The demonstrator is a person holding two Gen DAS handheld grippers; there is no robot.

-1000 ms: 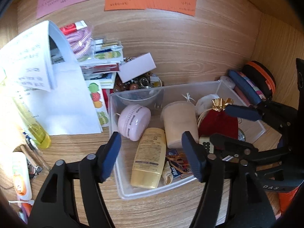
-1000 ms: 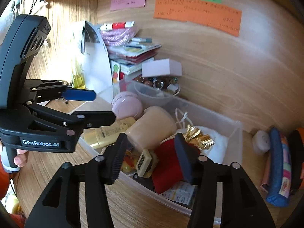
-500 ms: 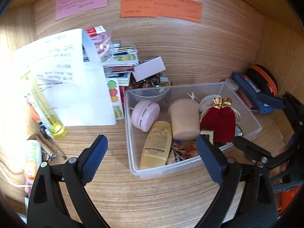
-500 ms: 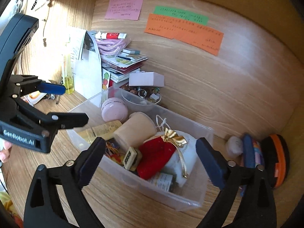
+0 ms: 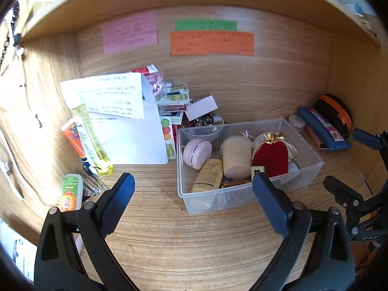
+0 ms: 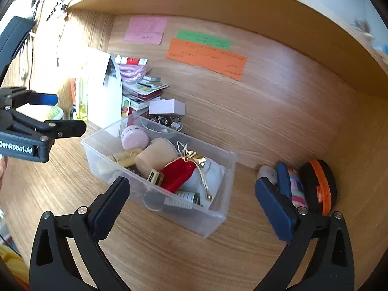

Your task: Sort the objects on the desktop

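bin (image 5: 245,201) ahead of both grippers, counter (image 5: 194,237) below.
left gripper (image 5: 194,194) and right gripper (image 6: 191,198): jaws spread wide, empty; red pouch (image 6: 178,173) in bin between right jaws.

Clear bin (image 6: 219,214) of clutter (red pouch (image 6: 178,171) inside) between gaping right gripper (image 6: 192,202) fingers

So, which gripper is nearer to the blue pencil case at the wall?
Right. The right gripper has one finger right beside the blue pencil case. The left gripper sits open across the clear bin, further away.
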